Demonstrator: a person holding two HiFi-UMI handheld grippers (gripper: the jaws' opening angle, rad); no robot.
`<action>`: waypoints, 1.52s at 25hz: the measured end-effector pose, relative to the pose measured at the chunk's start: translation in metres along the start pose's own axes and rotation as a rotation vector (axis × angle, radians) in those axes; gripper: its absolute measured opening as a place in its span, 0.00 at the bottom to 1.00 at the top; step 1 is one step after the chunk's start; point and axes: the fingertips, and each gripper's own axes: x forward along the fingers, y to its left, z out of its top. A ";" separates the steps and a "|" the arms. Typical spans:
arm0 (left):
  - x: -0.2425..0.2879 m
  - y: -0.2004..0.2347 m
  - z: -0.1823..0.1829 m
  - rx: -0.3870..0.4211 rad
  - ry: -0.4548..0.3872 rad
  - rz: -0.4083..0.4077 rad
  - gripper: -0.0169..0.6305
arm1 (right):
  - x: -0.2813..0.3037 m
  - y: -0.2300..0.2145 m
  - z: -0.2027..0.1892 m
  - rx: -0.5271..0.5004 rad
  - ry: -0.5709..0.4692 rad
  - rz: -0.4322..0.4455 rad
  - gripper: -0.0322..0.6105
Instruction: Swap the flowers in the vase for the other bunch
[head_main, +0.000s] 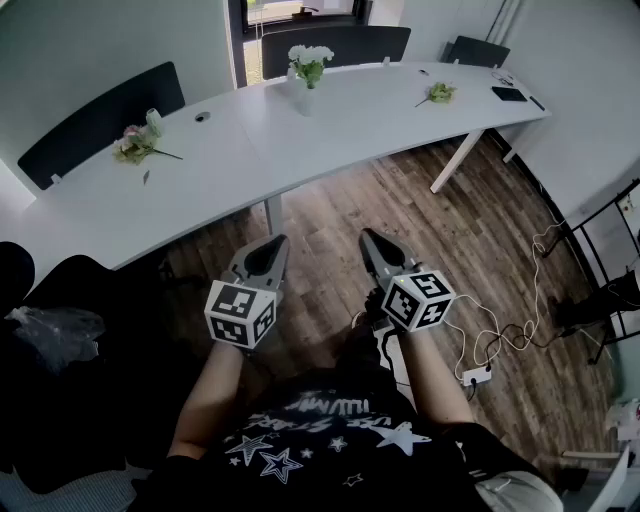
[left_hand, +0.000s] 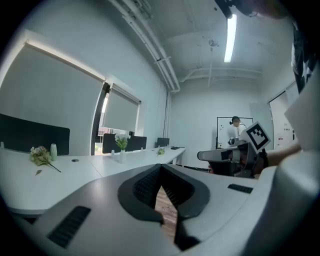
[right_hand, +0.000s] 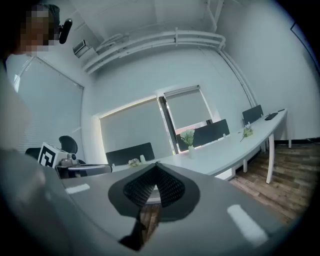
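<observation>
both tools hung low over the wood floor (head_main: 420, 215), side by side and apart from each other, well short of the table (head_main: 230, 165). the left tool (head_main: 277, 241) was clenched, jaws pressed tip to tip with nothing between them; only floorboards showed through the gap behind the tips. same story on the right tool (head_main: 367, 236): jaws together, empty. both pointed toward the long curved white table.

on that table the white vase (head_main: 306, 98) stood upright near the far edge, about midway along, with the white flowers (head_main: 310, 56) sitting in it. the pink bunch (head_main: 133, 146) lay flat on the table well off to the left, and a small pale bottle (head_main: 153, 121) stood just beside it. a smaller green bunch (head_main: 438, 93) lay far over to the right, with a flat black object (head_main: 509, 93) beyond it near the table's right end.

a dark screen (head_main: 100, 120) ran along the table's far side on the left. down on the floor to the right, a white cable (head_main: 500, 330) looped across the boards to a power strip (head_main: 477, 376).
</observation>
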 end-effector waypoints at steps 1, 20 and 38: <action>0.001 0.000 -0.001 -0.001 0.001 0.000 0.04 | 0.001 -0.002 -0.001 0.002 0.000 0.000 0.05; 0.025 -0.009 -0.011 -0.012 0.018 -0.009 0.04 | -0.006 -0.023 -0.007 0.019 -0.006 0.004 0.05; 0.137 0.030 -0.005 -0.071 0.064 0.066 0.04 | 0.070 -0.127 0.004 0.090 0.073 0.038 0.05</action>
